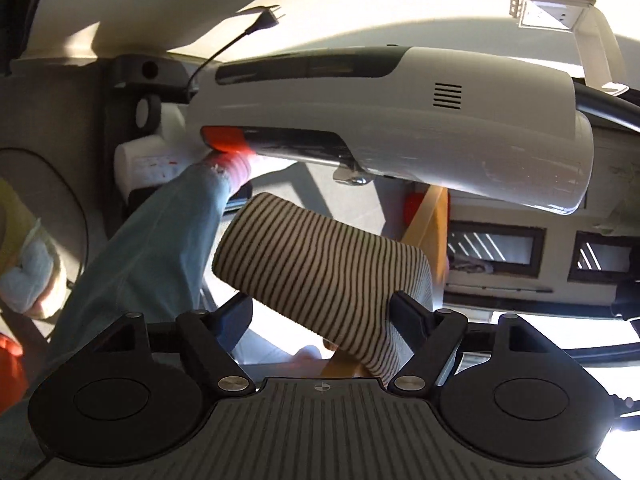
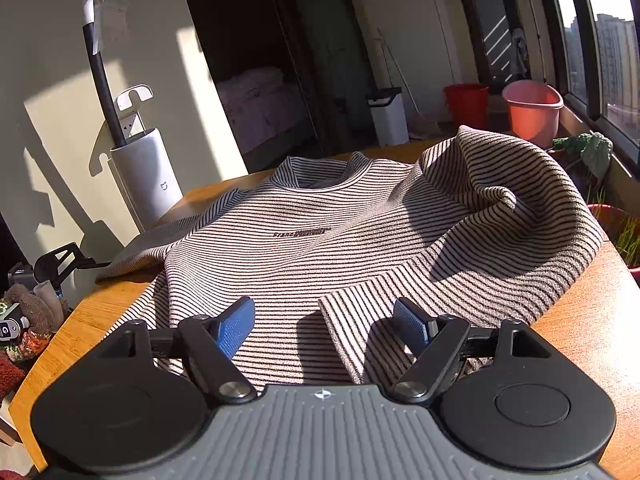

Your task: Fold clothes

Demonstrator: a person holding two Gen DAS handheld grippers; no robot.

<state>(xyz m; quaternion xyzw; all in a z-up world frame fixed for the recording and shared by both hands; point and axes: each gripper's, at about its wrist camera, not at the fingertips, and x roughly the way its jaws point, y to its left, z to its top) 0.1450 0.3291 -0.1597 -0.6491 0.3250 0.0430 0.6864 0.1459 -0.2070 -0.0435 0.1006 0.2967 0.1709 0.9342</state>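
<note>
A beige sweater with thin dark stripes [image 2: 304, 236] lies front up on the wooden table [image 2: 580, 320], collar at the far side. Its right sleeve is folded in over the body, and the cuff end [image 2: 352, 336] lies between the blue pads of my right gripper [image 2: 324, 326]. That gripper is open just above the hem and grips nothing. The left wrist view is rolled on its side. There the other striped sleeve [image 1: 320, 264] hangs off the table edge between the fingers of my left gripper [image 1: 322, 312]. It lies against the right finger and stays apart from the left one.
A white upright floor cleaner [image 2: 144, 176] stands at the wall left of the table and fills the left wrist view [image 1: 400, 120]. A light-blue trouser leg or sleeve with a pink cuff [image 1: 160, 248] is close by. Red buckets [image 2: 532, 108] and plants [image 2: 592, 148] stand by the window.
</note>
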